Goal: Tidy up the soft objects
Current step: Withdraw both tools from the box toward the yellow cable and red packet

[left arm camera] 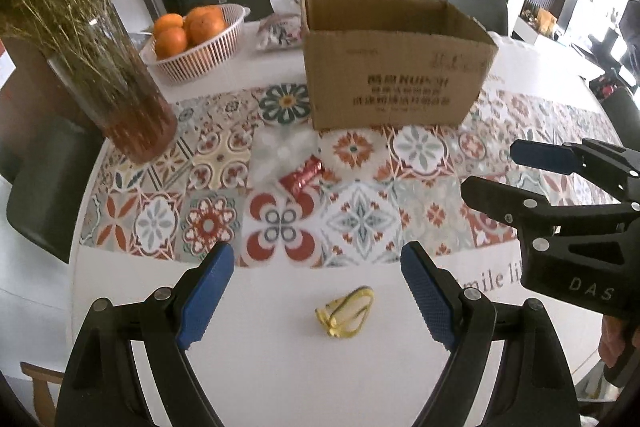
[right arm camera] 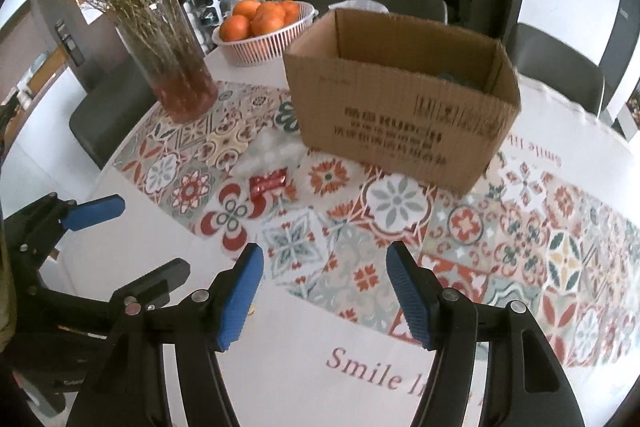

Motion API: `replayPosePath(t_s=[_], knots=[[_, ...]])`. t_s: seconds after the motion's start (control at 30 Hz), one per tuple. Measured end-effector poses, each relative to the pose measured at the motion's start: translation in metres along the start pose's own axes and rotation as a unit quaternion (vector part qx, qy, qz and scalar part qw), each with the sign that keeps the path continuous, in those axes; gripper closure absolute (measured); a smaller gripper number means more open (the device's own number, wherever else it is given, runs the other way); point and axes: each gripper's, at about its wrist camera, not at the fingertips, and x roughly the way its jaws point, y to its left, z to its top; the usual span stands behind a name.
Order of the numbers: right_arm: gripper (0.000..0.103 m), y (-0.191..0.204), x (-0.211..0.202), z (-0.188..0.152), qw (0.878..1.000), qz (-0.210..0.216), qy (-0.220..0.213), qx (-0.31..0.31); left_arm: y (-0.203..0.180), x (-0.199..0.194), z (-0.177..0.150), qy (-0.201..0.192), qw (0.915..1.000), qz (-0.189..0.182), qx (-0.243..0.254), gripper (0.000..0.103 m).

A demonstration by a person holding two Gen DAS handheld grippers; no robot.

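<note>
- Patterned tablecloth, smooth with tile motifs, fills the middle of both views; busy print could hide small pale items.
- Corrugated cardboard box, open-topped and light, sits upper centre; a careless drop-in could shove it or miss its rim.
- Glass vase of dried stems stands at left; a wide arm swing might tip it.
- Left gripper hangs wide open and empty at lower centre; right gripper likewise spread, holding nothing.
- Clear crinkly bag with a shiny red wrapper lies mid-frame, just before the box; slippery film may slide from the pads.
- Yellow rubber bands, thin, limp and tangled, lie low between the left fingers; they could snag or be pinched only partly.
</note>
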Motion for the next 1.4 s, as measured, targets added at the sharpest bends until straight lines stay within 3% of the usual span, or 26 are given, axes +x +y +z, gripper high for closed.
replayPosePath(t_s=[0.27,0.5,0.7,0.97,1.17,1.4], knots=[[0.038,-0.002,0.011,-0.02,0.997,-0.004,0.017,0.079,0.006,0.01,-0.007,0.012,0.9996,-0.016,0.022,0.017],[0.038,0.009,0.005,-0.033,0.982,-0.066,-0.006,0.177,0.02,0.022,-0.001,0.02,0.9967,-0.038,0.069,0.017],[0.038,0.032,0.0,-0.046,0.953,-0.107,-0.034,0.281,0.04,0.032,0.01,0.018,0.9892,-0.066,0.13,0.017],[0.038,0.069,0.014,-0.06,0.911,-0.138,-0.053,0.384,0.057,0.049,0.025,0.004,0.9673,-0.125,0.221,0.017],[0.038,0.083,0.025,-0.073,0.879,-0.144,-0.061,0.45,0.059,0.069,0.03,-0.004,0.9508,-0.164,0.263,0.018],[0.038,0.096,0.044,-0.093,0.853,-0.174,-0.058,0.489,0.06,0.084,0.026,-0.024,0.9434,-0.186,0.274,0.018]])
